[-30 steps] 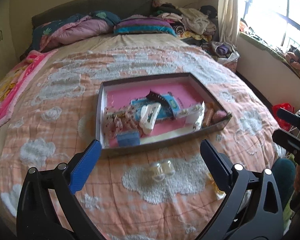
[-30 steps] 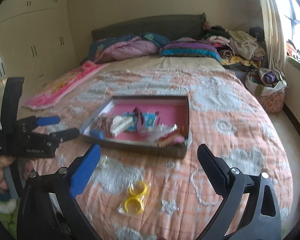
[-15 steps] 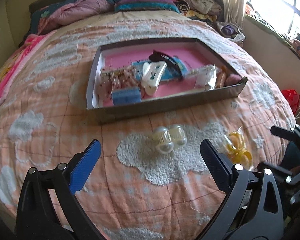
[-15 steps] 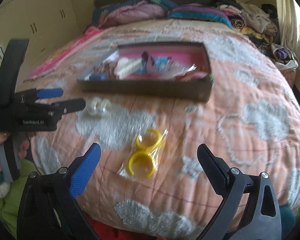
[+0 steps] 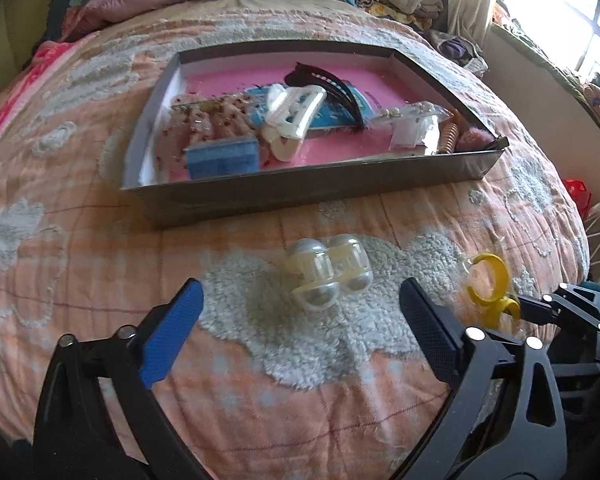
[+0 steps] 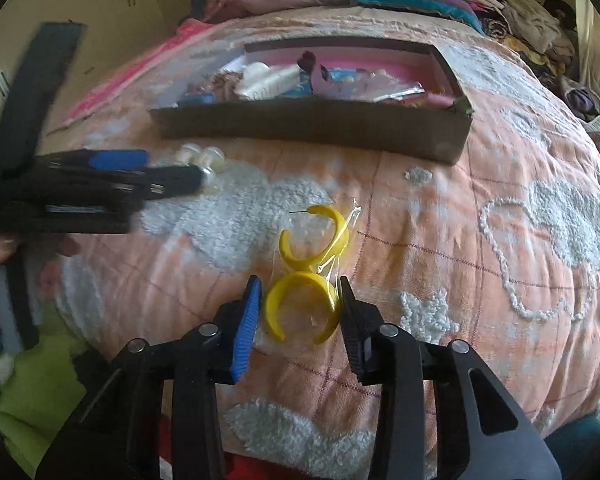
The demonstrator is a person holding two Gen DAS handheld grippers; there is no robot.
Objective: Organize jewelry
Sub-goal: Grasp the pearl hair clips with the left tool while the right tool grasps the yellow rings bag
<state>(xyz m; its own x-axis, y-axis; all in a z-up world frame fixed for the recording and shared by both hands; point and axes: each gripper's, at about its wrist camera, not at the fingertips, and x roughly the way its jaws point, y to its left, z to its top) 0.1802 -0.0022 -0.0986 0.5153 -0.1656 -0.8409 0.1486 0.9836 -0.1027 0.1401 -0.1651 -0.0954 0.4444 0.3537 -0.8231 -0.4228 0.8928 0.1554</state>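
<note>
A clear pack of pearl earrings (image 5: 328,272) lies on the peach bedspread, just ahead of my left gripper (image 5: 300,332). Its jaws stand wide and are closing, with nothing between the pads. Yellow hoop earrings in a clear bag (image 6: 300,308) lie in front of the grey box (image 6: 312,128). My right gripper (image 6: 300,316) is closing on the lower hoop, its pads against the bag on both sides. The left wrist view shows the hoops (image 5: 490,284) at the right gripper's tips (image 5: 528,308). In the right wrist view the left gripper (image 6: 172,168) is blurred beside the pearls (image 6: 204,156).
The grey box (image 5: 300,188) has a pink lining and holds a white claw clip (image 5: 292,116), a black clip (image 5: 332,84), a blue case (image 5: 220,158) and other pieces. Pillows and heaped clothes lie at the headboard. The bed's edge drops off below and to the right.
Both grippers have come down toward the bedspread. The right jaws went from wide open to closed around the lower yellow hoop. The left jaws narrowed a little above the pearls.
</note>
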